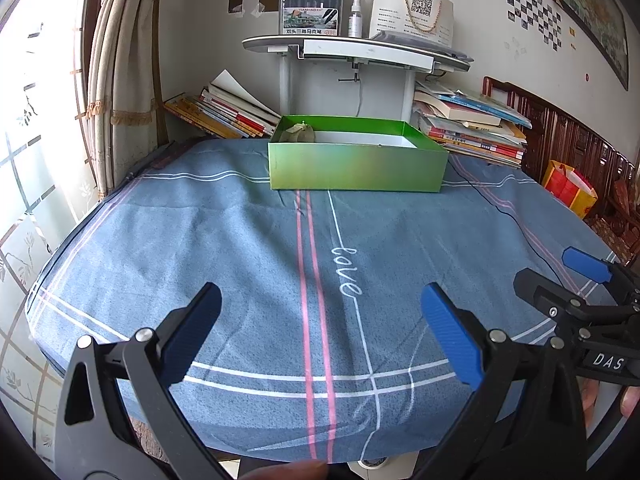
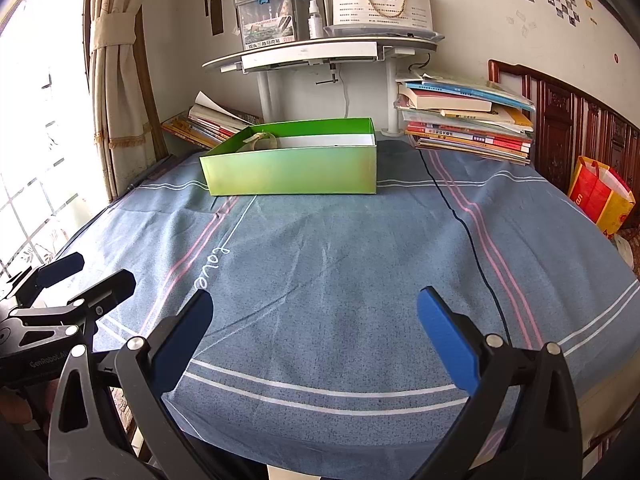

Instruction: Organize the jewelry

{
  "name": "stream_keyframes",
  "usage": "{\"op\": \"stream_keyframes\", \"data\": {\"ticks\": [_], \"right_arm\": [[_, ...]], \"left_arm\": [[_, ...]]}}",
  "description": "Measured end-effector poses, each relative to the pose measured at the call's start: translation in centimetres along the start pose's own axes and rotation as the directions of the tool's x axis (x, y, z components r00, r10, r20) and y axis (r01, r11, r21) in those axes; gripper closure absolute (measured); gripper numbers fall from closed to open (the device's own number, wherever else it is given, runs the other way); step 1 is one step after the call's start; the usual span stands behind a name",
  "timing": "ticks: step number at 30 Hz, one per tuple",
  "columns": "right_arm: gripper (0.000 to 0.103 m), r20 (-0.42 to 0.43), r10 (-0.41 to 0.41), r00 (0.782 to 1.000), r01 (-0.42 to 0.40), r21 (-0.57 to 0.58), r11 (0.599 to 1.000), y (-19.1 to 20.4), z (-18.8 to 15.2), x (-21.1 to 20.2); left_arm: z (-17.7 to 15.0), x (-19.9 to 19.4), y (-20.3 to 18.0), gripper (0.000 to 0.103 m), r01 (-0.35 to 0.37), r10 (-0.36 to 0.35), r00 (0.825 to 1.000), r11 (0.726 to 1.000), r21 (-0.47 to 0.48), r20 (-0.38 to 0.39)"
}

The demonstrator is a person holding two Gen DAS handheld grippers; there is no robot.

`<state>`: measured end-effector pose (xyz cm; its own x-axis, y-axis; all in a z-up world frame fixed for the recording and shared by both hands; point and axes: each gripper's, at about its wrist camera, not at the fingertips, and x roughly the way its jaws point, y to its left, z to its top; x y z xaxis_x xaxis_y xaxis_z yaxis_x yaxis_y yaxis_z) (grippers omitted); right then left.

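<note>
A green open box (image 1: pixel 356 170) (image 2: pixel 292 172) stands at the far side of the blue cloth-covered table. In its left end lies a pale beige watch-like piece (image 1: pixel 298 133) (image 2: pixel 262 141); the rest of its white floor shows bare. My left gripper (image 1: pixel 320 320) hovers open over the near part of the cloth with nothing between its blue pads. My right gripper (image 2: pixel 316 320) is also open and empty, near the front edge. Each gripper shows at the other view's side: the right gripper (image 1: pixel 560 276), the left gripper (image 2: pixel 92 272).
Stacks of books (image 1: pixel 472 124) (image 2: pixel 468 120) flank the box at the back, left and right. A white shelf (image 1: pixel 352 50) on posts rises behind it. A thin black cable (image 2: pixel 464 224) runs across the cloth. Curtain and window are left, a red-yellow bag (image 2: pixel 600 196) right.
</note>
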<state>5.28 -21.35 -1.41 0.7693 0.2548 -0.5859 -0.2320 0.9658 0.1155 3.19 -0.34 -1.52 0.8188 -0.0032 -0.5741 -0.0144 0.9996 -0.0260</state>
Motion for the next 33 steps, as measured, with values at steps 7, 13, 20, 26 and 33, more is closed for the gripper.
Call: {"op": "stream_keyframes", "data": {"ticks": [7,13,20,26,33], "right_arm": [[0.003,-0.002,-0.001,1.000,0.001,0.002,1.000,-0.10,0.02,0.05],[0.003,-0.004,-0.001,1.000,0.001,0.001,1.000,-0.11,-0.03,0.10],[0.003,-0.002,-0.001,1.000,0.001,0.001,1.000,-0.08,0.02,0.05],[0.003,-0.003,-0.001,1.000,0.001,0.000,1.000,-0.05,-0.01,0.00],[0.003,-0.007,-0.002,1.000,0.002,0.004,1.000,-0.07,-0.12,0.10]], "left_arm": [[0.03,-0.10,-0.11,0.004,0.000,0.000,1.000,1.000,0.002,0.001],[0.05,-0.13,-0.15,0.004,0.000,0.000,1.000,1.000,0.003,0.001],[-0.03,-0.10,-0.16,0.004,-0.002,0.002,1.000,1.000,0.004,-0.001],[-0.12,-0.06,-0.21,0.004,-0.001,0.001,1.000,1.000,0.005,-0.002],[-0.21,0.04,-0.26,0.004,-0.001,0.001,1.000,1.000,0.008,-0.003]]}}
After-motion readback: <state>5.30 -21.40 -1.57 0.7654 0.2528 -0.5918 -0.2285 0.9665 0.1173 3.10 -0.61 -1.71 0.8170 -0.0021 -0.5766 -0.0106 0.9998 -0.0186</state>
